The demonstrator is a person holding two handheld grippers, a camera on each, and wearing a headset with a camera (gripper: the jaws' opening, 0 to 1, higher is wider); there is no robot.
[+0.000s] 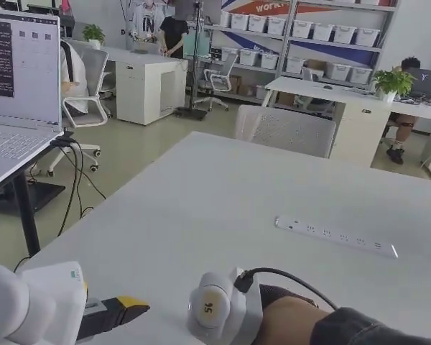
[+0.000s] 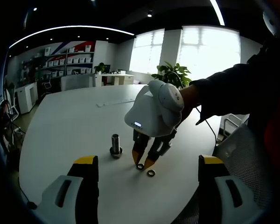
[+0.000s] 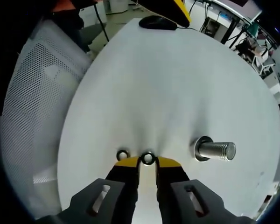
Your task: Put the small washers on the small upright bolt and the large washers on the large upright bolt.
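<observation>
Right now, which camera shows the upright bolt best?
The right gripper view: the bolt is close, its threads clear. The left gripper view shows it smaller, standing beside the right gripper.

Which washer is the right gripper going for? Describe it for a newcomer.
On the white table stands one upright bolt, with two washers beside it. It is the washer nearer the bolt, lying between the right gripper's tips; the other washer lies outside them.
</observation>
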